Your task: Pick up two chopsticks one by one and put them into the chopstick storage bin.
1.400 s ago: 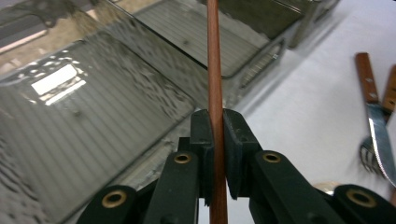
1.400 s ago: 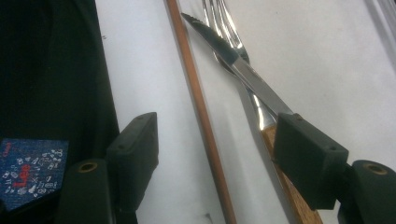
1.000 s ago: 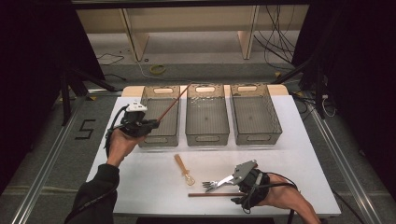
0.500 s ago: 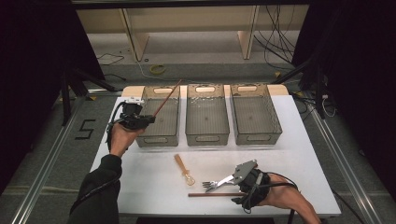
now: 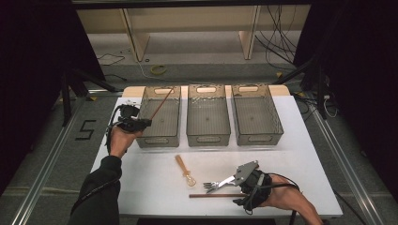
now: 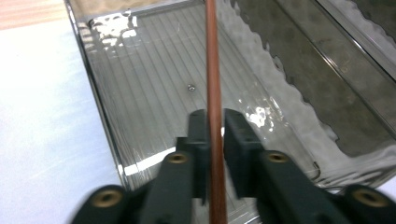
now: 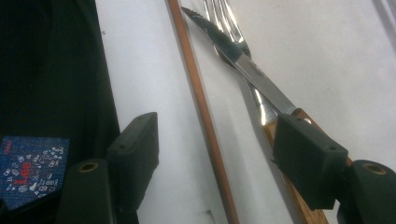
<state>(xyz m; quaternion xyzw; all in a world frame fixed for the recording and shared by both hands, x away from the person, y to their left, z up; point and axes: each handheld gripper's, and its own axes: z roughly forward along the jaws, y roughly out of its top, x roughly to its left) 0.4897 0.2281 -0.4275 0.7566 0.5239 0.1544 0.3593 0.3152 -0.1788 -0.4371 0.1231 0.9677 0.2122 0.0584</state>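
My left gripper (image 5: 146,123) holds a thin brown chopstick (image 5: 159,103) slanting up over the left clear bin (image 5: 157,140). In the left gripper view the chopstick (image 6: 213,56) runs between the jaws above the bin's ribbed floor (image 6: 149,84). The jaws have just been opening a little, and the pads still seem to touch the stick. My right gripper (image 5: 236,187) rests open on the table near the front edge. A second chopstick (image 7: 201,107) lies between its jaws, and a wooden-handled knife (image 7: 252,74) and a fork (image 7: 224,18) lie by the right jaw.
The middle bin (image 5: 208,138) and right bin (image 5: 258,138) stand side by side on the white table (image 5: 305,159). A small wooden-handled spoon (image 5: 184,169) lies at the table's centre. The person's forearms come in from below.
The left hand has moved left and down with the chopstick, which now slants lower over the left bin. The right hand has stayed still.
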